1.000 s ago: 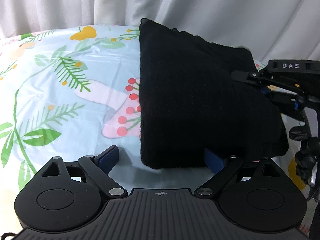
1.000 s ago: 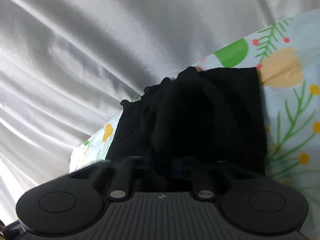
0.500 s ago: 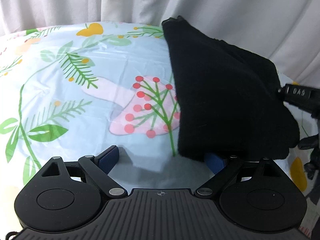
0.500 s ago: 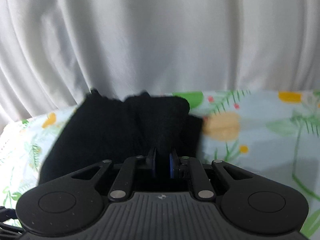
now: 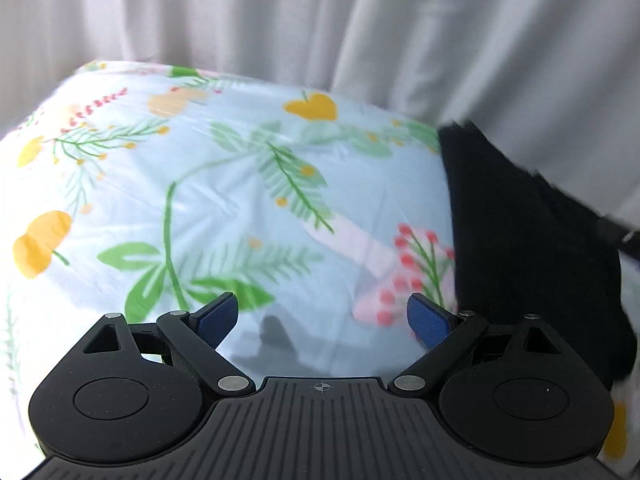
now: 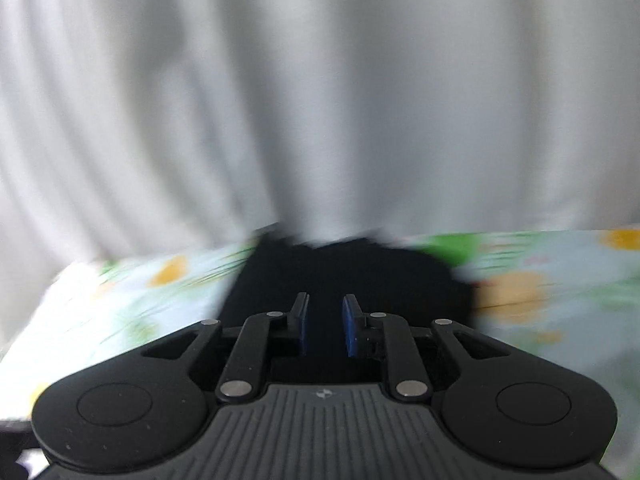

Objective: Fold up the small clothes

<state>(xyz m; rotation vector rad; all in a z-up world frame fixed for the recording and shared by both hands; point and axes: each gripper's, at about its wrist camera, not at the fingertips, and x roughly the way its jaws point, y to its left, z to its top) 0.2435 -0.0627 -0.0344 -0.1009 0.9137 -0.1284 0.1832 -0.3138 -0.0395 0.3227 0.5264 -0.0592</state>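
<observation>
A folded black knit garment (image 5: 520, 248) lies on the floral tablecloth (image 5: 200, 184) at the right of the left wrist view. My left gripper (image 5: 322, 320) stands wide open over bare cloth just left of it, with nothing between its blue pads. In the blurred right wrist view the same garment (image 6: 360, 268) lies just beyond my right gripper (image 6: 325, 320). Its jaws are opening, and a narrow gap shows between the pads. The black fabric shows through that gap, and the pads do not press on it.
A white curtain (image 5: 320, 20) hangs close behind the table's far edge and fills the upper half of the right wrist view (image 6: 320, 80). The tablecloth (image 6: 560, 280) stretches bare to the left and right of the garment.
My left gripper has drawn left and away from the garment, whose edge lay over its right pad. The right gripper rolled level and lifted, and its pads, shut on the cloth before, have parted.
</observation>
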